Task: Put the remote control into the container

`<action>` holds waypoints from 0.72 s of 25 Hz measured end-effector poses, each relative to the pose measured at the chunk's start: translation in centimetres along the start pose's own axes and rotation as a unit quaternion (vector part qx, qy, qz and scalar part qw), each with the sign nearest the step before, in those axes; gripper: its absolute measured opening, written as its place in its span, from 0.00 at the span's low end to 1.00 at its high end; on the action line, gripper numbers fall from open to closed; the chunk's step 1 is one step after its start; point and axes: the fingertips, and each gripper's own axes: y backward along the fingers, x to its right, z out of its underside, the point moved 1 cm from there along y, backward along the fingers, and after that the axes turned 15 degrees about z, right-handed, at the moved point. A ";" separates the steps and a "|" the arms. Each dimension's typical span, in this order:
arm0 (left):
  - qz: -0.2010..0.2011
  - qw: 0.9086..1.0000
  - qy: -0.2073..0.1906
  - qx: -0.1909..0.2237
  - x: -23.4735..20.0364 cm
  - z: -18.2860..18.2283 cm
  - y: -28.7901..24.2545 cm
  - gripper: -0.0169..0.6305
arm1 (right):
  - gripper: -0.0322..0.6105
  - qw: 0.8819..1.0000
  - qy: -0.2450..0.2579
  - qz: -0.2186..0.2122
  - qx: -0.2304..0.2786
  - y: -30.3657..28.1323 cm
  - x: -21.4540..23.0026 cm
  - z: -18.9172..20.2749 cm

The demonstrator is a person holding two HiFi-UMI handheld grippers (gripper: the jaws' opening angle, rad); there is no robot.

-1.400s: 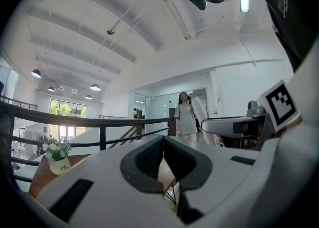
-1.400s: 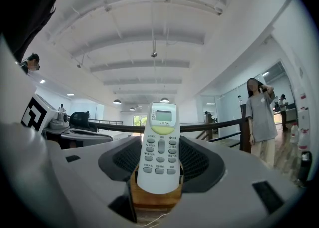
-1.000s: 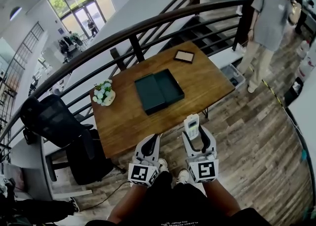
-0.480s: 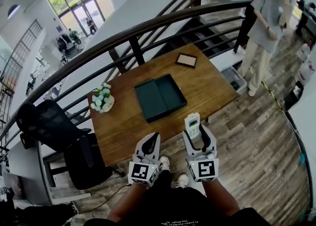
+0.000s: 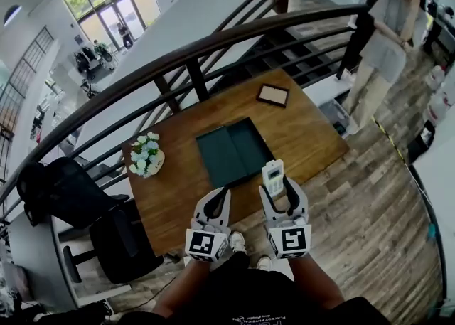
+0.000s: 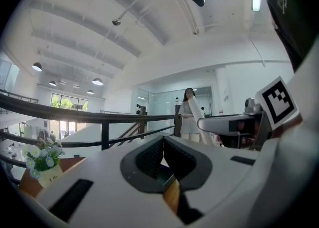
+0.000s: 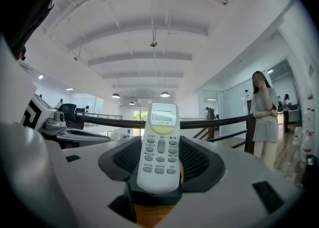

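Observation:
A white remote control [image 5: 273,176] with grey buttons [image 7: 159,144] stands upright between the jaws of my right gripper [image 5: 279,190] [image 7: 158,158], which is shut on its lower half. In the head view the remote's top overlaps the near edge of the wooden table [image 5: 311,131]. The container [image 5: 233,151], a flat dark green open box, lies in the middle of the table just beyond and left of the remote. My left gripper [image 5: 219,197] [image 6: 162,141] hangs beside the right one, its jaws shut and holding nothing.
A pot of white flowers [image 5: 145,154] [image 6: 42,158] stands at the table's left, and a small framed picture [image 5: 273,94] lies at its far right. A dark railing [image 5: 192,50] runs behind the table. A person [image 5: 391,39] stands at the right. A black chair [image 5: 67,185] is at the left.
Both grippers have moved forward toward the table, and the remote now reaches over its near edge. The person at the right has raised a hand to the face.

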 end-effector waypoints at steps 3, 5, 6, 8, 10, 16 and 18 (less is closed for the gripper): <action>0.005 1.000 -0.001 -0.002 -2.3 0.2 -0.7 0.04 | 0.44 1.000 0.005 0.005 -0.006 -2.2 -0.6 0.3; 0.010 1.000 -0.002 -0.002 -3.9 0.0 -1.3 0.04 | 0.44 1.000 0.007 0.008 -0.011 -3.8 -1.1 0.3; 0.011 1.000 0.000 -0.002 -4.7 -0.1 -1.5 0.04 | 0.44 1.000 0.007 0.009 -0.014 -4.6 -1.4 0.2; 0.015 1.000 0.003 -0.003 -6.1 -0.1 -1.8 0.04 | 0.44 1.000 0.005 0.011 -0.016 -6.0 -2.3 0.0; 0.020 1.000 0.005 -0.002 -7.1 -0.1 -2.0 0.04 | 0.44 1.000 -0.002 0.014 -0.016 -7.2 -3.2 -0.3; 0.029 1.000 -0.008 -0.005 -10.2 -0.3 -1.9 0.04 | 0.44 1.000 0.015 0.024 -0.010 -9.4 -4.7 -0.9; 0.022 1.000 -0.009 -0.003 -11.4 -0.5 -1.8 0.04 | 0.44 0.999 0.020 0.024 -0.009 -9.9 -4.9 -1.2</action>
